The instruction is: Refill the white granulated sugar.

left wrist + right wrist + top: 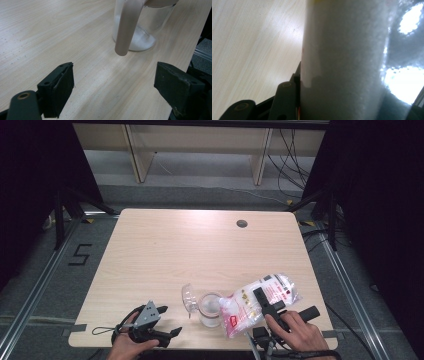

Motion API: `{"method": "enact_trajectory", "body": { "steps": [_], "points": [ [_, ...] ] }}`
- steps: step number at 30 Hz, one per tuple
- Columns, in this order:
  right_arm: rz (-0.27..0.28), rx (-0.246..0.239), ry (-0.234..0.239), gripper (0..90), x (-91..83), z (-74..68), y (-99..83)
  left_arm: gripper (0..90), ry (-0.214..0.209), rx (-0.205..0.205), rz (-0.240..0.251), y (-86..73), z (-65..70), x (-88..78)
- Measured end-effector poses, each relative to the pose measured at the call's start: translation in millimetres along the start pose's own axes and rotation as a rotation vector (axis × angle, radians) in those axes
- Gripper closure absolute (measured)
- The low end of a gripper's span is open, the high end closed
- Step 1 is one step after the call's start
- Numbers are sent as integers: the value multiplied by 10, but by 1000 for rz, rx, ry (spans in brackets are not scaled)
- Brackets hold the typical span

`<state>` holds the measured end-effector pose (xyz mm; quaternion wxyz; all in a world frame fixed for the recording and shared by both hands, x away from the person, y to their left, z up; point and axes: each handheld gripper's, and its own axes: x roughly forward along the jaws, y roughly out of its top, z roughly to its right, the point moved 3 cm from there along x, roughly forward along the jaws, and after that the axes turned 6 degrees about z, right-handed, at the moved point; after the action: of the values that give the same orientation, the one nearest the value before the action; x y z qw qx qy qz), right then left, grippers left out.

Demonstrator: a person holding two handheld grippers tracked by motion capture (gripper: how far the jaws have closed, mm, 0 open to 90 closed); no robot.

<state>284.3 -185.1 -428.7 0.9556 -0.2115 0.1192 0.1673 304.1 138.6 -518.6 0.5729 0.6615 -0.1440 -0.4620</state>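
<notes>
Right now the right gripper [266,306] has its jaws partly closed on a bag [260,301] of white grains, pads pressed into its sides, and tilts it so the low corner hangs over the jar [210,309] near the table's [165,250] front edge. In the right gripper view the bag [344,60] bulges between the jaws, packed tight with grains. The jar [143,30] is glass, upright, with a thin white layer on its bottom; a clear lid [189,298] lies just beside it on the left. The left gripper [162,317] rests on the table to the jar's left, jaws wide apart and empty, pointed toward the jar but not touching it.

The step in hand looks like pouring from bag to jar. To do it well, the bag's open corner should sit squarely above the jar's mouth before tilting further, since loose grains scatter easily on bare wood. A slow, steady tilt is safer than a shake. Squeezing harder would likely push grains out in a rush. The free left gripper could steady the jar by its wall, because a bump from the heavy bag might tip or slide it.
</notes>
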Motion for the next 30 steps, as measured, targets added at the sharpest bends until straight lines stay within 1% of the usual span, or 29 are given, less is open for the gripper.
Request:
{"method": "enact_trajectory", "body": {
  "steps": [1,2,3,4,5,6,8,9,13,14,15,16,18,19,20,21,22,24,25,26,27,28,29,30],
  "points": [
    [0,0,0,583,0,0,0,158,0,0,0,0,0,0],
    [19,-43,-8,584,12,38,-3,158,0,0,0,0,0,0],
    [7,-32,-1,584,3,28,-12,158,0,-1,0,0,0,1],
    [7,-32,-1,584,3,28,-12,158,0,-1,0,-1,0,0],
    [-3,-1,0,585,-5,6,-19,158,0,-1,0,-1,0,0],
    [6,-20,1,586,-3,25,-22,158,1,-6,1,0,2,-1],
    [7,-22,0,587,-5,28,-24,158,2,-6,1,0,2,-1],
    [11,-43,-3,587,-6,47,-26,158,2,-6,1,-1,1,-1],
    [15,-37,-9,588,-7,48,-25,158,2,-7,2,0,0,-1],
    [1,-3,-3,589,-20,22,-26,158,2,-6,1,-1,0,-1],
    [1,-3,-3,589,-20,22,-26,159,2,-6,1,-1,0,-1],
    [10,-19,-6,590,-13,33,-13,158,2,-7,2,-1,1,0],
    [6,-10,-7,590,-16,25,-8,158,2,-7,2,-1,1,0],
    [17,-24,-2,591,-9,34,9,158,2,-6,2,0,0,-1],
    [17,-24,-2,591,-9,34,9,158,2,-6,2,0,0,-1],
    [7,-2,-2,591,-18,18,11,158,3,-7,2,0,0,-1],
    [18,-10,2,591,-8,17,25,159,3,-7,2,-1,0,0],
    [16,-11,-2,592,-11,18,33,158,3,-6,1,-1,0,0],
    [22,-29,0,592,-4,27,45,158,3,-7,1,-1,0,0],
    [25,-29,-3,592,-3,25,54,158,2,-7,2,-1,0,0],
    [26,-29,0,592,-4,24,70,158,3,-7,1,-1,0,0],
    [26,-12,0,593,-4,10,78,158,3,-7,1,-1,0,0],
    [26,-12,0,593,-4,10,78,158,2,-7,1,-1,0,-1],
    [40,-31,-3,594,4,23,97,158,3,-6,0,-2,0,0]
  ]
}}
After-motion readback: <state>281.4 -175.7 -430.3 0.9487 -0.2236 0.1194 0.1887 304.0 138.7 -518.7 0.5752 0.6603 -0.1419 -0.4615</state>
